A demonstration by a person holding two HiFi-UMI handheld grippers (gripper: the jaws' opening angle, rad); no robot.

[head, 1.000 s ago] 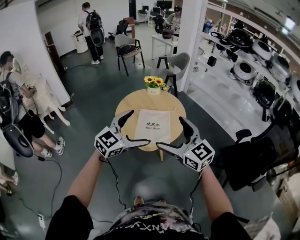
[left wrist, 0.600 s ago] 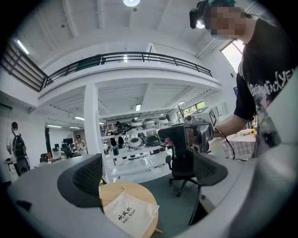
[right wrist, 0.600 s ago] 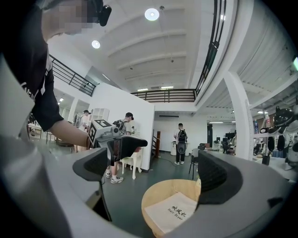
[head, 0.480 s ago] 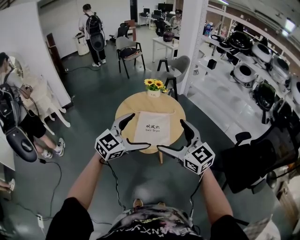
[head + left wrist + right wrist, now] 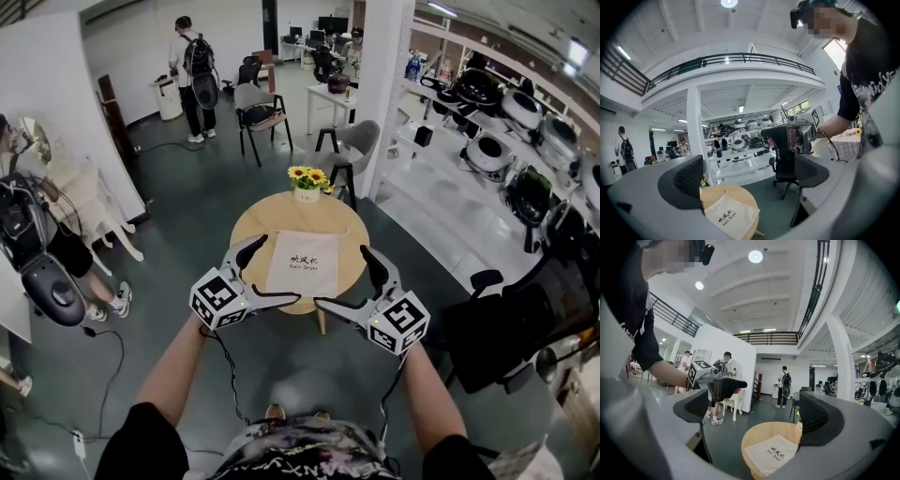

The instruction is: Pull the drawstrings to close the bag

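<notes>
Bag [image 5: 305, 264] lies flat at the middle of the round wooden table [image 5: 251, 220]; its long axis runs from the person's side towards the flowers [image 5: 307, 174] at the far rim, turned only slightly off that line. It is pale cream cloth, nearly square, smooth, with two short rows of black print at its centre (the lower reads "Hair Dryer"), upright as seen from the head view, so the lower edge lies nearer the person; the drawstrings are too small to make out.

To its left, the left gripper [image 5: 274, 270] hangs over the table's near edge, jaws spread wide with nothing held; its own view shows only the table and bag well beyond the pads. To the right of the bag, the right gripper [image 5: 344, 277] is held in the same manner (level with the other, tilted inwards), jaws likewise parted and empty; the bag lies between the two.
</notes>
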